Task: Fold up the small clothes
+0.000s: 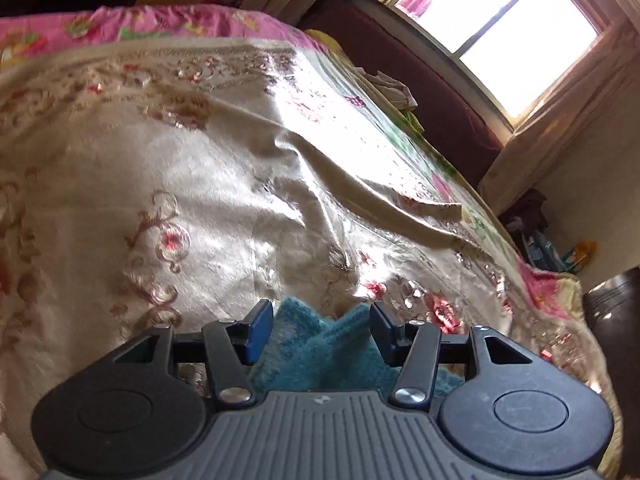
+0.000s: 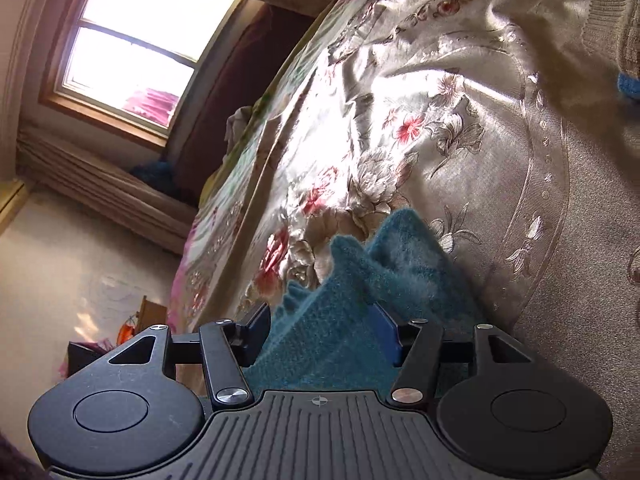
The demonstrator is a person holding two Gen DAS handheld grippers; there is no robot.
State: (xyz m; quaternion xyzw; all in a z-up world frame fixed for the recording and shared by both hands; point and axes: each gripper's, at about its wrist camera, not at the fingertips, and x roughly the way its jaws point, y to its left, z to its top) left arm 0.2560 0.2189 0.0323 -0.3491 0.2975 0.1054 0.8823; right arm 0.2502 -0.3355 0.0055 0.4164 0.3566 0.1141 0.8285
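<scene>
Bright daylight pours through the window (image 1: pixel 500 36), washing over the bed (image 1: pixel 160 140) and its cream floral bedspread. Beige curtains (image 1: pixel 560 132) hang beside it; pale wall (image 2: pixel 60 260) below.

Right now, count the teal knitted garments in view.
1 for certain: the teal garment lies between the left claw's fingers and the right claw's. More may be hidden.

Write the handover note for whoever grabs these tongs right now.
Left tongs: open, jaws either side of the teal knit garment, not clamped.
Right tongs: open too; the same teal garment bunches up between the jaws.
The garment lies rumpled on the floral bedspread, close under both tools.
Done: no finished fold visible.
Left: grip an edge with each tool, spread it flat, then fold.
A pale cloth pile sits at the far side of the bed near the window.
</scene>
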